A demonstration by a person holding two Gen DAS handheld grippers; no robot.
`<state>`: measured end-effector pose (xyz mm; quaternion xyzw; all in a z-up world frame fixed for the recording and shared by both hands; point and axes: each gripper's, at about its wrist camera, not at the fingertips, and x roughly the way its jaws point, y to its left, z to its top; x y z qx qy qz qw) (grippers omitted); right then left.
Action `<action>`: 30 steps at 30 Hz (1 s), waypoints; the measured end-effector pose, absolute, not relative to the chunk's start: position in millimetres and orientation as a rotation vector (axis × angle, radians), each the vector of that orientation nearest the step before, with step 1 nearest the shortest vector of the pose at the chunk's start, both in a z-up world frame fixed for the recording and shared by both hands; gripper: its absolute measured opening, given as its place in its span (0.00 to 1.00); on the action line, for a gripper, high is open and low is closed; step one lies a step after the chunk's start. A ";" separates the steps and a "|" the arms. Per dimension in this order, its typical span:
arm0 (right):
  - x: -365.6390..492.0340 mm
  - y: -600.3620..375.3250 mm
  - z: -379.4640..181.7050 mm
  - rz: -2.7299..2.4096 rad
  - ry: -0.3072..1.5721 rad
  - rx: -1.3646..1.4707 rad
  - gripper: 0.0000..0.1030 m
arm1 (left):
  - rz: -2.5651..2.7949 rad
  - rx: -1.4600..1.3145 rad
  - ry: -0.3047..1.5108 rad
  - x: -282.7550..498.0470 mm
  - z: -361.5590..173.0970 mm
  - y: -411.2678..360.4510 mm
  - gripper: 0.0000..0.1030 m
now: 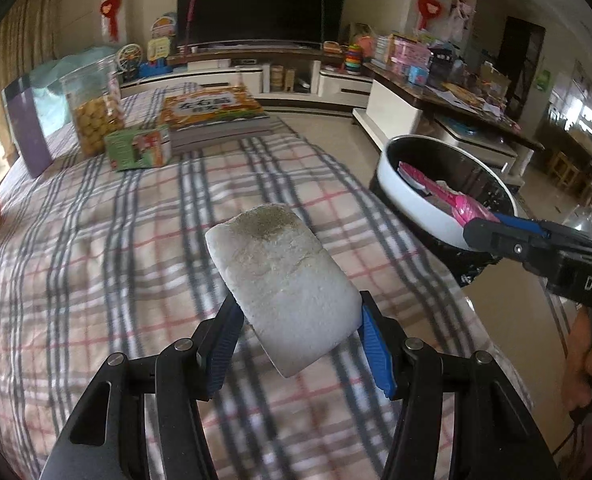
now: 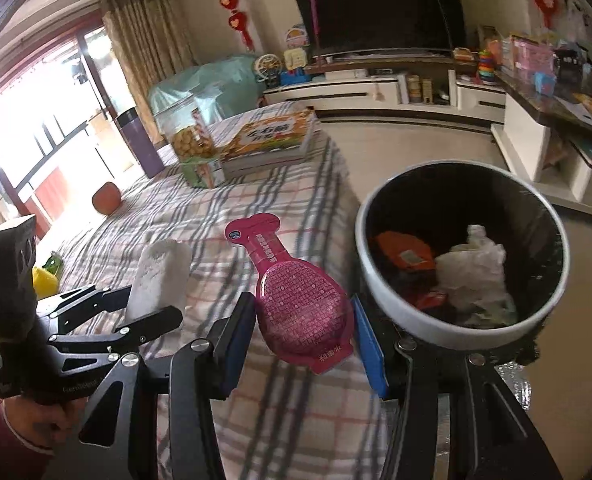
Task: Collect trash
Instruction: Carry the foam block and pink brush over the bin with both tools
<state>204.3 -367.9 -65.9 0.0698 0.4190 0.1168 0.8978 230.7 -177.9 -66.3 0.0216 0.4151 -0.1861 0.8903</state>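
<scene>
"DAS" in pale caps shows on the black body of the right gripper (image 1: 484,236), cut off at frame edge. Small lettering on the left gripper (image 2: 151,304) body, too blurred to read. Book (image 1: 211,108) cover has big yellow Chinese chars, not legible enough to give. Pink pouch (image 2: 300,304) is covered in fine white Chinese print, upside-down, unreadable; round blue-white label at its neck, illegible too.
</scene>
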 end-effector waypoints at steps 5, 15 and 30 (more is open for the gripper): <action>204.6 -388.0 -63.3 0.204 0.858 0.168 0.48 | -0.409 0.062 0.858 235.1 -63.3 -193.0 0.54; 205.4 -418.8 -60.0 0.143 0.850 0.192 0.48 | -0.443 0.086 0.863 246.6 -62.6 -220.2 0.54; 210.0 -449.5 -64.6 0.081 0.860 0.230 0.48 | -0.472 0.127 0.869 260.6 -61.1 -251.0 0.54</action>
